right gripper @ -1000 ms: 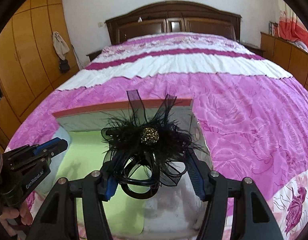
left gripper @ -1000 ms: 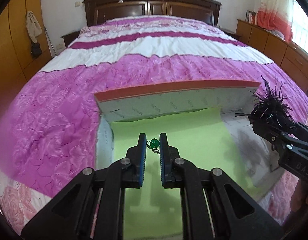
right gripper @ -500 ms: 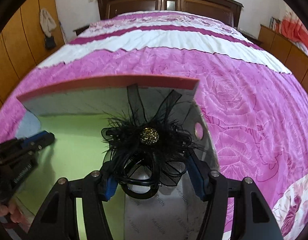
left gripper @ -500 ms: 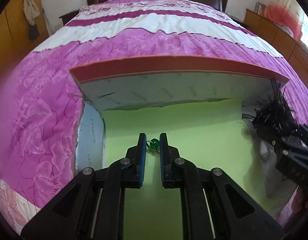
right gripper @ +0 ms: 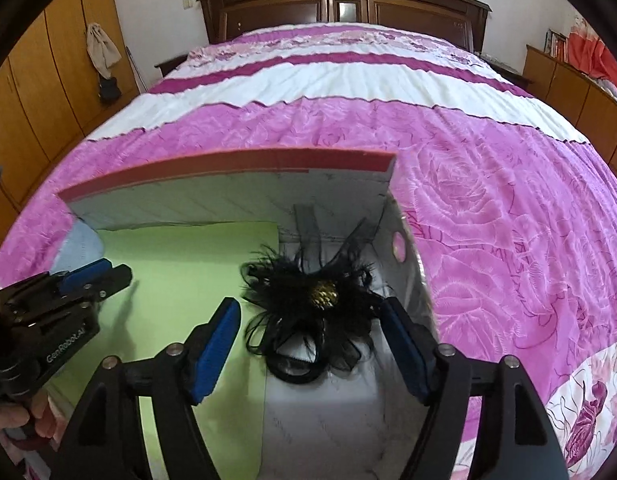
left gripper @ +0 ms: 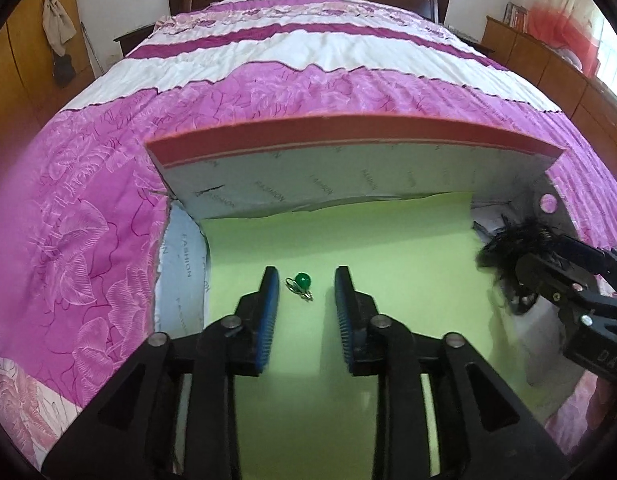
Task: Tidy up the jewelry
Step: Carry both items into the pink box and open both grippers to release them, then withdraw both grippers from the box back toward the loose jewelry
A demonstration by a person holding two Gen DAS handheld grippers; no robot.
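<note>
Daylight enters from a window [left gripper: 612,60] at the right, blown out to white glare. Both fisheye views bend straight lines strongly toward dark vignetted corners. The green sheet [left gripper: 368,248] carries soft shadows (faint ones), and the feathered hairpiece [left gripper: 504,252] is motion-blurred.

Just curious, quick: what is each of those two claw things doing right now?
Left gripper: open, holding nothing; green earring lies between its fingers.
Right gripper: open, holding nothing; black feather hairpiece lies between them.
</note>
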